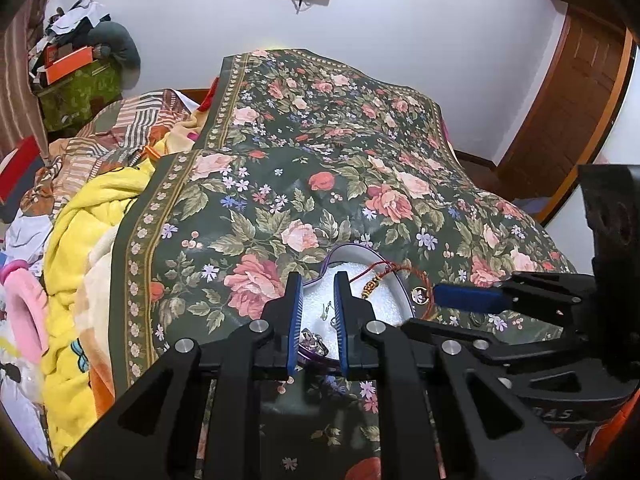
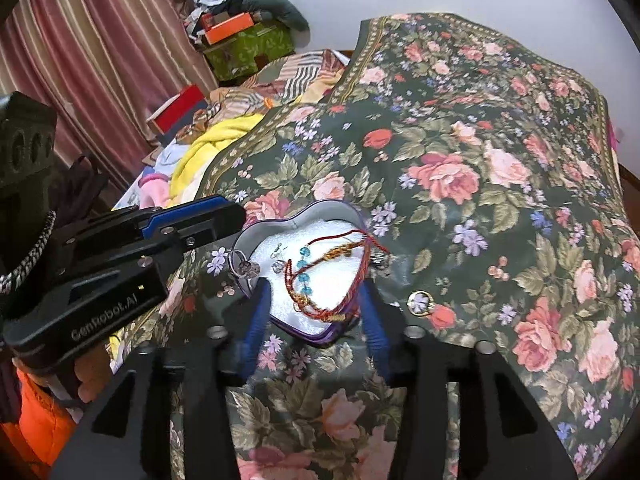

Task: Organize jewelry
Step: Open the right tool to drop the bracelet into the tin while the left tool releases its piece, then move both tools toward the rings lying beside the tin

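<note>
Fingers of the left gripper (image 1: pixel 317 320) stand apart over the near rim of the heart-shaped box (image 2: pixel 256 228), empty; the right gripper (image 2: pixel 316 312) is spread open around its tip. Inside lie a red braided bracelet (image 2: pixel 352 276), blue beads (image 2: pixel 304 264) and a silver ring (image 2: pixel 242 265). Beyond, a gold ring (image 2: pixel 420 303) rests on the floral bedspread (image 2: pixel 480 160).

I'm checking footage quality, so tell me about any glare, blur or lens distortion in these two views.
Left wrist view: strong fisheye bending, dark corners, the brown wooden door curves; a faint yellow flare above the green floral bedspread. Right wrist view: same bending; the right gripper fingers look blurred beside the purple heart-shaped tin.
</note>
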`<state>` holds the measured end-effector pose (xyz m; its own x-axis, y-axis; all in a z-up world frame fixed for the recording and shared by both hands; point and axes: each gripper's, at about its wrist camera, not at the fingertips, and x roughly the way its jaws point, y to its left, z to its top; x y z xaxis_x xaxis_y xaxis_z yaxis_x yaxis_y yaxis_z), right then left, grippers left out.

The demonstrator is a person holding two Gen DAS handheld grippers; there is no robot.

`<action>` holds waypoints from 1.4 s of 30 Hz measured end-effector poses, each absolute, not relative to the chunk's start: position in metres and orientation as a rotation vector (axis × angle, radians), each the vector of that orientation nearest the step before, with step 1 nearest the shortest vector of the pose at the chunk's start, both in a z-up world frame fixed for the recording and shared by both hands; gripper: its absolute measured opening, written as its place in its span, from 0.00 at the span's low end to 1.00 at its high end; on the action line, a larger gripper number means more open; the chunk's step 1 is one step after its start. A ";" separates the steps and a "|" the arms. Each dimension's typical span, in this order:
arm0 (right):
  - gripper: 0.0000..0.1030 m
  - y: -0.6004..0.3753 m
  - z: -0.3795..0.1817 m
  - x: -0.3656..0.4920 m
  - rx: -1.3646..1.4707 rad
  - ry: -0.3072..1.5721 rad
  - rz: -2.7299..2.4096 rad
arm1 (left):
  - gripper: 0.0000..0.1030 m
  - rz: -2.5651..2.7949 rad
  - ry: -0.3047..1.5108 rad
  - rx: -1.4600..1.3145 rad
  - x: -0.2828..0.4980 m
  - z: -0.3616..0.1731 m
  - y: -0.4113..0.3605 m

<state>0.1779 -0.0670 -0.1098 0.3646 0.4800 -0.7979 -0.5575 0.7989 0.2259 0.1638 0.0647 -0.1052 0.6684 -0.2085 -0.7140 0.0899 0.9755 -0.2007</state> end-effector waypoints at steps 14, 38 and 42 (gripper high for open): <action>0.43 -0.123 -0.087 0.163 -0.070 0.917 0.525 | 0.29 -0.143 0.789 -0.121 0.139 -0.086 0.056; 0.43 -0.199 -0.119 0.143 -0.039 0.992 0.372 | 0.35 -0.295 0.964 -0.039 0.120 -0.136 -0.031; 0.43 -0.192 -0.130 0.144 -0.052 1.015 0.396 | 0.35 -0.320 0.992 -0.037 0.125 -0.148 -0.041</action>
